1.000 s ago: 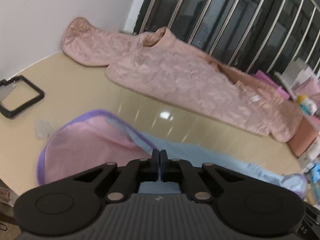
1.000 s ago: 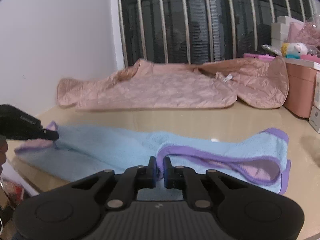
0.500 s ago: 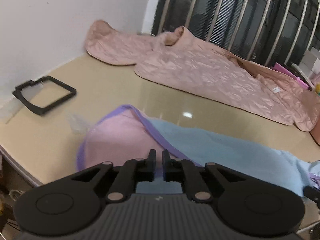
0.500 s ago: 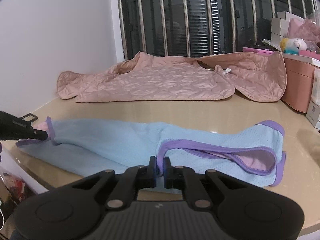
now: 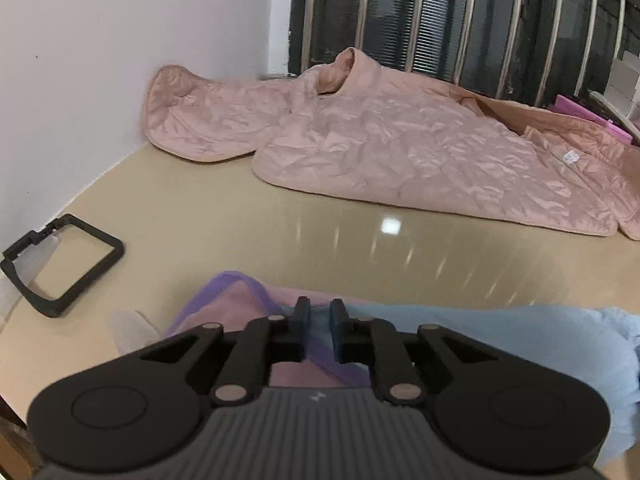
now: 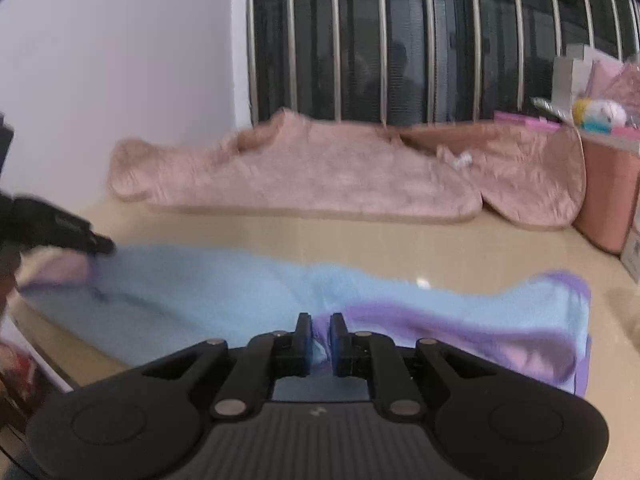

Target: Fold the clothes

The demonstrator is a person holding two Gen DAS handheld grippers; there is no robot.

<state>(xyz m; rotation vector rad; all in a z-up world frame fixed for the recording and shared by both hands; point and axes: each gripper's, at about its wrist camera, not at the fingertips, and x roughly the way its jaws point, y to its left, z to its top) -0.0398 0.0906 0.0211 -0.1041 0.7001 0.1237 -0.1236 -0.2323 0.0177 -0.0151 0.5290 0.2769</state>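
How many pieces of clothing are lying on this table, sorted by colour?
Light blue with purple trim: 1, the blue garment near the front edge.
Pale pink, quilted: 1, the pink jacket spread out by the window bars.
Total: 2 pieces of clothing on the table.

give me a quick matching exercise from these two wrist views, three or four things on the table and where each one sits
Things
1. quilted pink jacket
2. light blue garment with purple trim
3. black rectangular plastic frame
4. salmon pink storage box

Places
a. far right of the right wrist view, touching the jacket's end
b. spread along the barred window at the back
c. near the wall, left of the blue garment
d. stretched across the table's near edge, under both grippers

Pairs: 1-b, 2-d, 3-c, 4-a
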